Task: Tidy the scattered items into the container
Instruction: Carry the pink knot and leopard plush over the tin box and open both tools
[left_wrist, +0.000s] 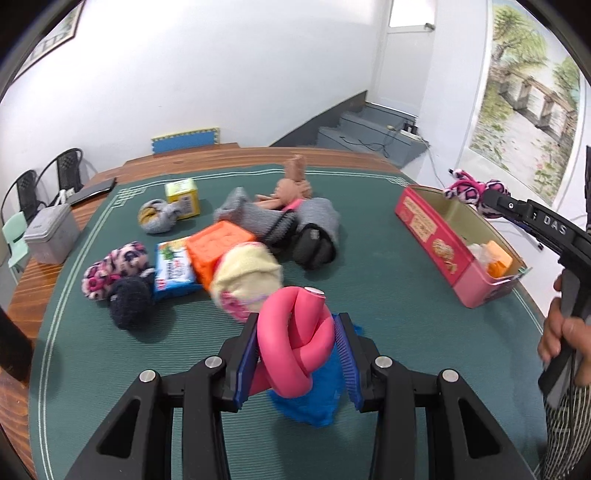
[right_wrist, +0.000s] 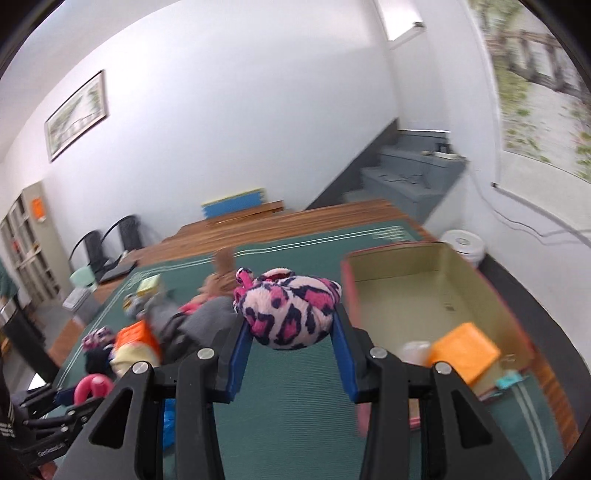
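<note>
Leftmost, a grey lidded tin (left_wrist: 51, 234) was seen on the wooden bench (left_wrist: 33, 291), off the edge of the green mat (left_wrist: 388, 295) that covered most of it. On the mat, a pink leopard-print bundle (left_wrist: 114, 267) was lying against a dark navy knitted ball (left_wrist: 131, 302), with a blue-and-white packet (left_wrist: 173, 267) just beside them. Behind these, a grey and yellow rolled sock (left_wrist: 157, 216) was touching a small yellow box (left_wrist: 183, 197). An orange plastic block (left_wrist: 218, 253) and a cream knitted bundle (left_wrist: 247, 278) were piled together in the middle, with grey knitted pieces (left_wrist: 317, 216), a black pouch (left_wrist: 314, 245) and a brown soft toy (left_wrist: 293, 184) behind them.

Nearer the camera, the left gripper (left_wrist: 295, 354) was closed on a knotted pink foam tube (left_wrist: 295, 347), gripped between its blue-padded fingers (left_wrist: 245, 362), above a blue crumpled item (left_wrist: 314, 391) on the mat.

Further right, the container, a pink-sided tin box (right_wrist: 436, 295), was standing open on the mat, with an orange block (right_wrist: 465, 350) and a pale item at its near end. The right gripper (right_wrist: 291, 332) was holding a second leopard-print bundle (right_wrist: 288, 310) between its fingers (right_wrist: 236, 354), raised above the mat just left of the box's near wall. In the left wrist view, the person's right hand (left_wrist: 561, 332) was seen wrapped around that gripper's handle.
</note>
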